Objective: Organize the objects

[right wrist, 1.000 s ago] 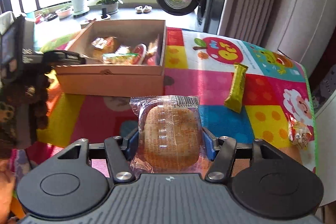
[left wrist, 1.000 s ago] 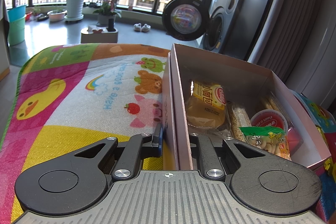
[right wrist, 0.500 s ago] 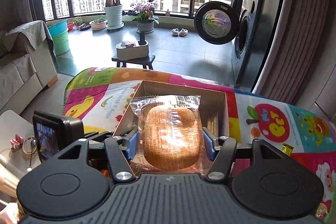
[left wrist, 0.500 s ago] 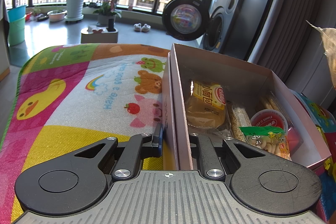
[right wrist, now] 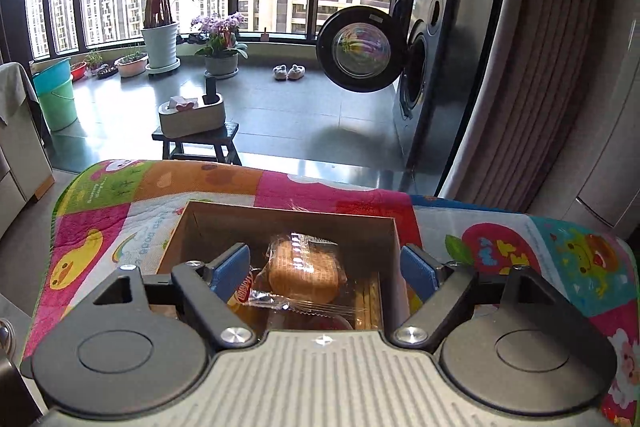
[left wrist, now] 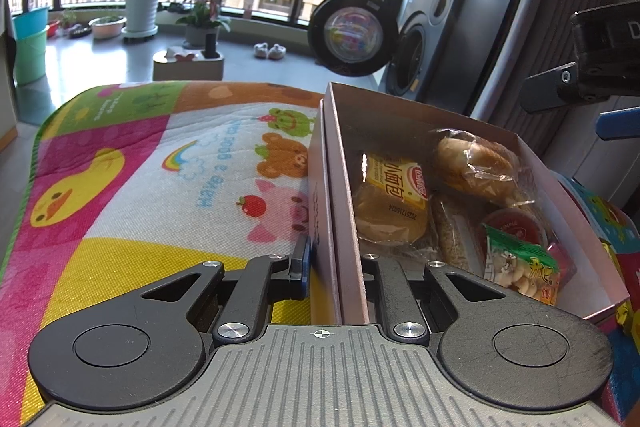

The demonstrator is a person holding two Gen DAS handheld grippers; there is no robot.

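A cardboard box (left wrist: pixel 340 163) stands on the colourful play mat (left wrist: pixel 120 187), holding several wrapped snacks. My left gripper (left wrist: pixel 334 259) is shut on the box's near left wall, one finger outside and one inside. A bread bun in clear wrap (left wrist: pixel 474 165) lies on top of the snacks at the back of the box; it also shows in the right wrist view as the bun (right wrist: pixel 304 269), lying in the box (right wrist: pixel 192 231). My right gripper (right wrist: pixel 326 265) hovers above the box, open, its blue pads (right wrist: pixel 230 263) apart and holding nothing.
A yellow-labelled bun (left wrist: pixel 390 203), a red-lidded cup (left wrist: pixel 512 227) and a green snack pack (left wrist: pixel 520 267) fill the box. The right gripper's body (left wrist: pixel 592 67) hangs over the box's far right. Beyond the mat's edge stand a stool (right wrist: pixel 200 143) and an open washing machine (right wrist: pixel 404 63).
My right gripper carried the wrapped bun over the box, opened and let it go; the bun now lies in the box. My left gripper kept its hold on the box wall.
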